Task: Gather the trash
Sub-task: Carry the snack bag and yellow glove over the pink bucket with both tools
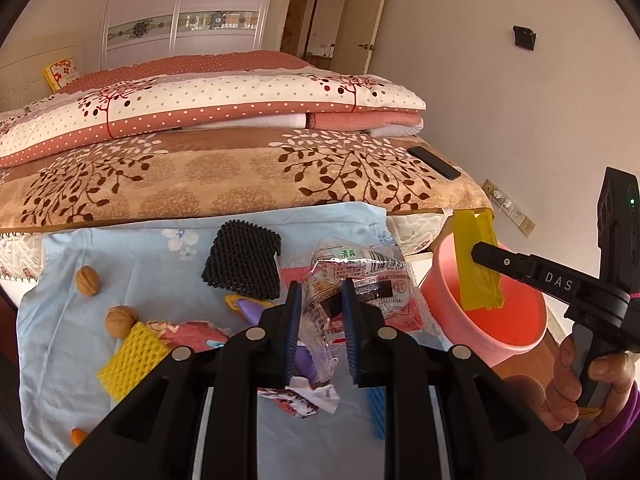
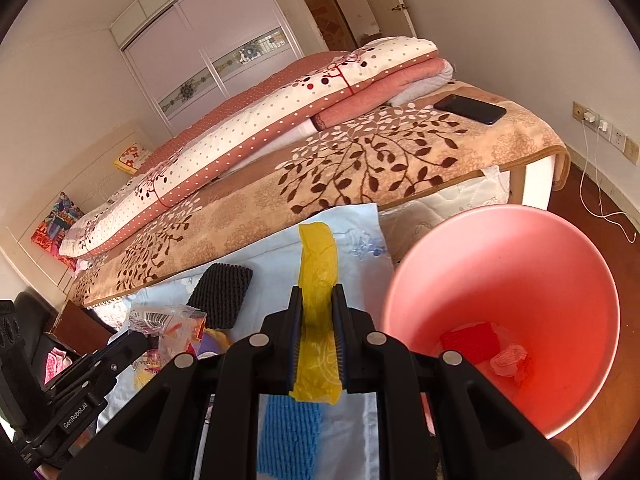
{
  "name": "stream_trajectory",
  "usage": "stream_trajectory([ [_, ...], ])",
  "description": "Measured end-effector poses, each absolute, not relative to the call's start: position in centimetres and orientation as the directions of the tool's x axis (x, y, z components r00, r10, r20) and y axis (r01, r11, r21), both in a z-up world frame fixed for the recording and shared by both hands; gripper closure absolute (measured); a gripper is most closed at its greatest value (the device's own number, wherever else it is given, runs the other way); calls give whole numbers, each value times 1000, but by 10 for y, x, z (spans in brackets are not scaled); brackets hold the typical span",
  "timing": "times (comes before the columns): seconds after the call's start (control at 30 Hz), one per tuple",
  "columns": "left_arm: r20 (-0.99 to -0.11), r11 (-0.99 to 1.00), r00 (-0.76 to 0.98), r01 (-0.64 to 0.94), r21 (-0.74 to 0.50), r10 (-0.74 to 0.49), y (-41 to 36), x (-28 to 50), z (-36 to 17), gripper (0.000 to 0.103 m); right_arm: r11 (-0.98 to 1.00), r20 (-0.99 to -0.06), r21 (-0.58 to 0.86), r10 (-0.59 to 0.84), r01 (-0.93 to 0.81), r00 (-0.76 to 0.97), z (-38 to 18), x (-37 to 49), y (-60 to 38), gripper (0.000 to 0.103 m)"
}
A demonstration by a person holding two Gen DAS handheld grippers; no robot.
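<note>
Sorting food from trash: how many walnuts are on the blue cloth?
2. One walnut lies near the cloth's left edge; the other walnut sits just below it, touching the yellow foam net. More may be hidden behind the fingers.

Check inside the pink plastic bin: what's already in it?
At the bottom of the pink plastic bin lie a red rectangular piece and a crumpled pale pink scrap. The near wall and the right gripper cover part of the floor, so anything there is unseen.
</note>
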State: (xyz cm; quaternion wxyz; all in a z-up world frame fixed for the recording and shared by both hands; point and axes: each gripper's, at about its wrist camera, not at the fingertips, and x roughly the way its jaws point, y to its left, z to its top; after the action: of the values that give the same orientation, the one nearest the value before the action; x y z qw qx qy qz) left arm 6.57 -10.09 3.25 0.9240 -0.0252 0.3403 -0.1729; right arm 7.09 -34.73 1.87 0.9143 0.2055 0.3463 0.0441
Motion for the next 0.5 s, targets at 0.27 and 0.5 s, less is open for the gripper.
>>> stream_trajectory([
  [0.27,-611,923,703,360,-134,-363,-148,73,31,83,934,-640,328,109,142,761,11,59,-373,89],
  [0.5,-611,902,684,413,-126,-399,-185,76,27,83,937,-645,296,50,188,763,4,50,-391,89],
])
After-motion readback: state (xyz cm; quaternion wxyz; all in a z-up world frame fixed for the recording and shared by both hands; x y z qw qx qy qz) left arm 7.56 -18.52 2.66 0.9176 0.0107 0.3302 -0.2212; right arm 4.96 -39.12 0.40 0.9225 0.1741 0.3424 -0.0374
